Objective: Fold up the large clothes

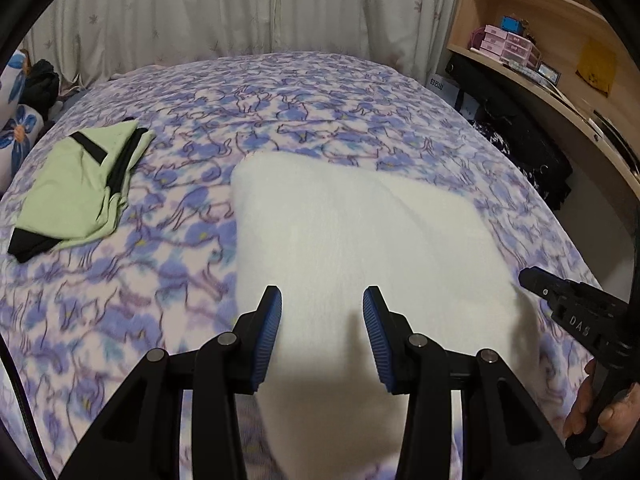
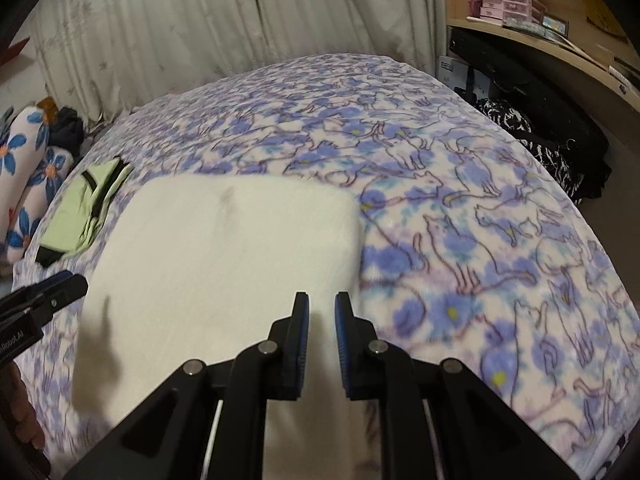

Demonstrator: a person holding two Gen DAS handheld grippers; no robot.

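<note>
A thick white cloth [image 1: 352, 224] lies folded on the bed, and it also fills the lower left of the right wrist view [image 2: 224, 256]. My left gripper [image 1: 320, 320] hovers over its near part, open, with the cloth showing below the gap and nothing pressed by the blue pads. My right gripper [image 2: 320, 320] sits at the cloth's right edge. Its jaws are drawn narrow, with white cloth filling the slim gap. In the left wrist view the right gripper [image 1: 536, 280] meets that same edge. The left gripper [image 2: 60, 284] shows at the cloth's left side.
The bedspread [image 1: 320, 112] is a purple cat print. A folded green and black garment [image 1: 84, 184] lies at the far left. Flowered cushions [image 2: 28, 184] sit beyond it. Curtains [image 1: 224, 8] hang behind, and a wooden shelf unit [image 1: 532, 40] with dark bags [image 1: 524, 152] stands on the right.
</note>
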